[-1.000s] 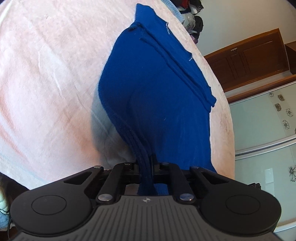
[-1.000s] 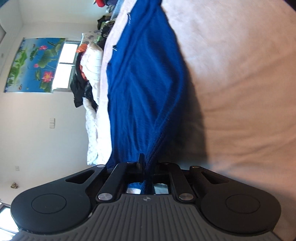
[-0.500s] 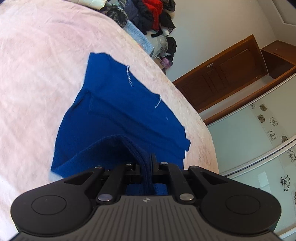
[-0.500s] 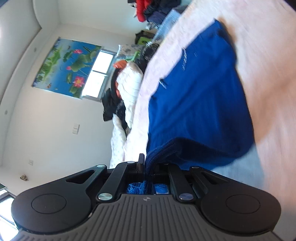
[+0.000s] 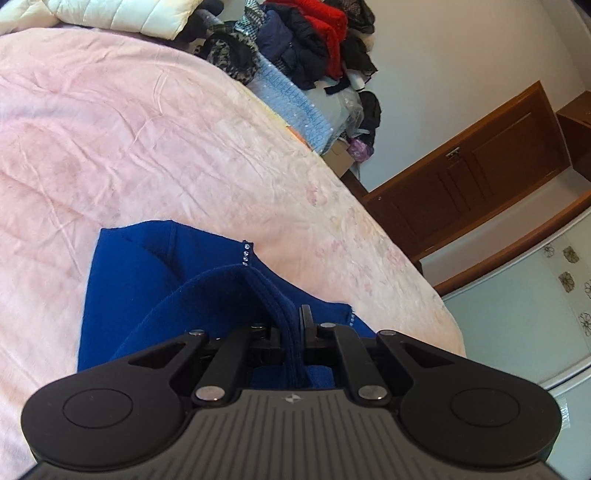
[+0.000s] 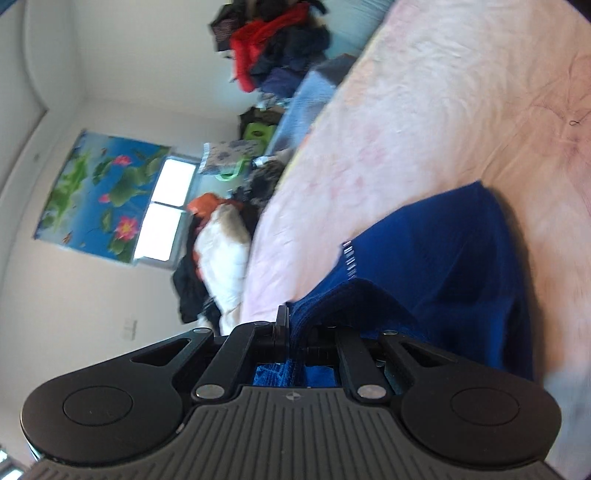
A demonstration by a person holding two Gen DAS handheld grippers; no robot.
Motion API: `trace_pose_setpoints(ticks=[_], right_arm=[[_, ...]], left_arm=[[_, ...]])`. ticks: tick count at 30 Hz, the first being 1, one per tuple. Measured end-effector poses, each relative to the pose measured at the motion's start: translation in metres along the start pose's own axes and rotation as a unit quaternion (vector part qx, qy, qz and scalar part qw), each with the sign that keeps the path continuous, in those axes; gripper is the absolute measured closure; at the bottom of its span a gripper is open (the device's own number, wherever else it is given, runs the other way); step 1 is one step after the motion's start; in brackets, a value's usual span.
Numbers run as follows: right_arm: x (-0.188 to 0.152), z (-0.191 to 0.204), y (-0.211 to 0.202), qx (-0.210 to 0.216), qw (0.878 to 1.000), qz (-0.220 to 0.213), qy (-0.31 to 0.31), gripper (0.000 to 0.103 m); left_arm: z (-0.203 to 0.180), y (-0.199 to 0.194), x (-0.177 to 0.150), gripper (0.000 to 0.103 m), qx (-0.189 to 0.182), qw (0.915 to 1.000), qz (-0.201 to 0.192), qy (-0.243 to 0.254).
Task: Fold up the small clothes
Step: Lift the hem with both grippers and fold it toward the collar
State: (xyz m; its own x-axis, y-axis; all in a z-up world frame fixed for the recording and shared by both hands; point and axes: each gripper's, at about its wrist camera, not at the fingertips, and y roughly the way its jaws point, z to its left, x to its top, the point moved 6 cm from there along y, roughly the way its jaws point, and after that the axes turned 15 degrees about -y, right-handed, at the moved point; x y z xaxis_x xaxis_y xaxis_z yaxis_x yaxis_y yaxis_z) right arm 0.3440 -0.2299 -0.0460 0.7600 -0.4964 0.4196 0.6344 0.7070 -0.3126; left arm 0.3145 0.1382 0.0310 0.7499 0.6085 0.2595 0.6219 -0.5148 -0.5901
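Observation:
A dark blue knit garment (image 5: 155, 280) lies on the pink bed cover (image 5: 147, 140). My left gripper (image 5: 295, 325) is shut on its thick hem edge and holds that edge folded over the lower layer. In the right wrist view the same garment (image 6: 443, 258) lies on the pink cover (image 6: 443, 92), and my right gripper (image 6: 295, 328) is shut on the other end of the hem. A row of small sparkling stones (image 5: 245, 253) marks a seam near the fold.
A pile of mixed clothes (image 5: 306, 40) and a white quilted jacket (image 5: 122, 11) lie at the bed's far end. A wooden cabinet (image 5: 480, 173) and glass wardrobe doors (image 5: 535, 306) stand to the right. A window and lotus poster (image 6: 103, 195) are on the far wall.
Both grippers have carried the held hem forward over the garment and lowered it. The garment now lies doubled and shorter, and more of the bed and room shows beyond it.

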Motion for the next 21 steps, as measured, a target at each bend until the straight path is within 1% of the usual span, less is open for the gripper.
trace_pose_setpoints(ticks=[2,3,5,6,7,8,9,10,12,13,14,15,16,17,18,19,20,21], right_arm=[[0.005,-0.019,0.018,-0.021,1.000,0.007,0.014,0.092],[0.005,-0.027,0.027,-0.026,0.999,0.010,0.021,0.092],[0.006,-0.040,0.036,-0.033,0.999,0.008,0.032,0.091],[0.005,-0.046,0.040,-0.040,0.998,0.003,0.043,0.087],[0.007,-0.052,0.043,-0.044,0.997,-0.004,0.060,0.085],[0.009,-0.061,0.046,-0.045,0.996,-0.009,0.080,0.072],[0.009,-0.068,0.049,-0.046,0.994,-0.010,0.099,0.064],[0.010,-0.071,0.052,-0.033,0.993,-0.015,0.114,0.062],[0.014,-0.070,0.051,-0.015,0.991,-0.026,0.130,0.044],[0.019,-0.064,0.046,-0.017,0.992,-0.040,0.122,0.038],[0.022,-0.055,0.040,-0.023,0.993,-0.056,0.097,0.031],[0.025,-0.045,0.035,-0.034,0.995,-0.065,0.062,0.024],[0.029,-0.034,0.031,-0.049,0.996,-0.069,0.024,0.022],[0.031,-0.024,0.028,-0.059,0.996,-0.070,-0.010,0.022],[0.032,-0.014,0.026,-0.065,0.995,-0.070,-0.038,0.022],[0.033,-0.007,0.024,-0.066,0.994,-0.067,-0.060,0.022],[0.033,-0.001,0.027,-0.066,0.993,-0.057,-0.077,0.022],[0.031,0.004,0.033,-0.070,0.992,-0.044,-0.092,0.022]], left_arm=[[0.000,0.021,0.007,0.097,0.027,0.9995,-0.004,0.013],[0.006,0.029,0.011,0.097,0.038,0.9992,-0.005,0.012],[0.012,0.042,0.020,0.097,0.049,0.9988,-0.010,0.002],[0.015,0.048,0.025,0.097,0.053,0.9985,-0.015,-0.004],[0.020,0.054,0.028,0.095,0.057,0.9981,-0.017,-0.016],[0.024,0.060,0.032,0.094,0.060,0.9976,-0.011,-0.031],[0.028,0.063,0.033,0.093,0.063,0.9970,-0.003,-0.045],[0.031,0.065,0.034,0.093,0.060,0.9967,0.003,-0.056],[0.031,0.058,0.033,0.089,0.047,0.9976,0.000,-0.051],[0.029,0.050,0.032,0.081,0.049,0.9978,-0.006,-0.044],[0.024,0.039,0.032,0.074,0.054,0.9978,-0.028,-0.027],[0.018,0.026,0.033,0.069,0.060,0.9961,-0.064,-0.002],[0.011,0.011,0.035,0.053,0.067,0.9921,-0.104,0.023],[0.003,-0.003,0.036,0.030,0.075,0.9853,-0.145,0.049],[-0.005,-0.016,0.036,0.024,0.081,0.9762,-0.186,0.076],[-0.013,-0.023,0.032,0.024,0.084,0.9678,-0.212,0.107],[-0.026,-0.023,0.024,0.024,0.091,0.9582,-0.220,0.158],[-0.035,-0.016,0.014,0.023,0.108,0.9496,-0.208,0.208]])
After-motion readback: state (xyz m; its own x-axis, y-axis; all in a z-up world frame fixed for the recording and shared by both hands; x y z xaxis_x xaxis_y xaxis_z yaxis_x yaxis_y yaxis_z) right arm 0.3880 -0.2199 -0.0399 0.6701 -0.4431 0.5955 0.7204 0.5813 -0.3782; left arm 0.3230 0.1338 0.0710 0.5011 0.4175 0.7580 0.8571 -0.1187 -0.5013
